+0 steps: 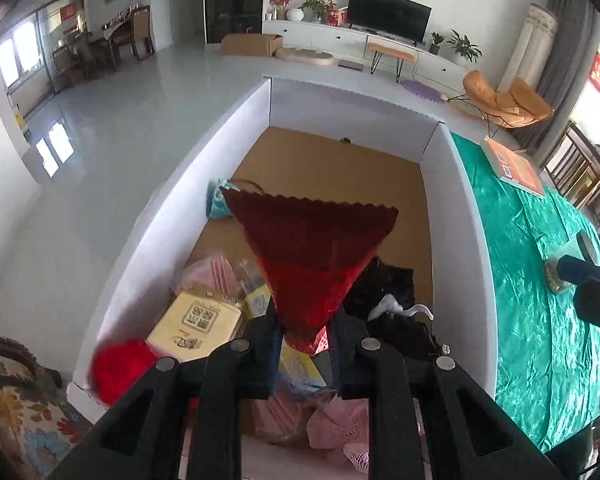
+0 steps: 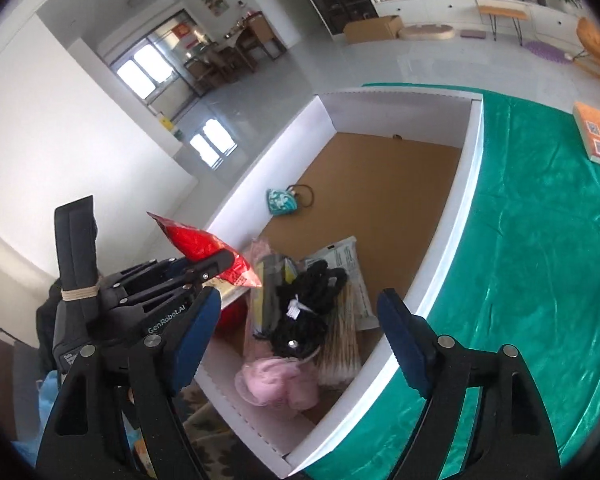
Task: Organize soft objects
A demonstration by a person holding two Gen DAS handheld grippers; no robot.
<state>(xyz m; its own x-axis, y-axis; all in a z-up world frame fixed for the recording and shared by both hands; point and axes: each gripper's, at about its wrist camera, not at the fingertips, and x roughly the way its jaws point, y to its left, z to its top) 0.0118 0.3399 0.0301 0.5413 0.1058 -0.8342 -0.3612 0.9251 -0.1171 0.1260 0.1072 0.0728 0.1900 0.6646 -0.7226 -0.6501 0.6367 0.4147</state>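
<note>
A table under a shiny green cloth [image 2: 540,240] carries a white-walled box [image 2: 474,152] on its left side, the box's brown floor bare at the far end. An orange book [image 1: 514,168] lies flat on the cloth, at the far right, well apart from the box.

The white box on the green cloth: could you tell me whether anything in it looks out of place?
The white box is crowded only at its near end, with a black bundle, cotton swabs and a pink mesh puff heaped together. A small teal pouch lies alone by the left wall.
</note>
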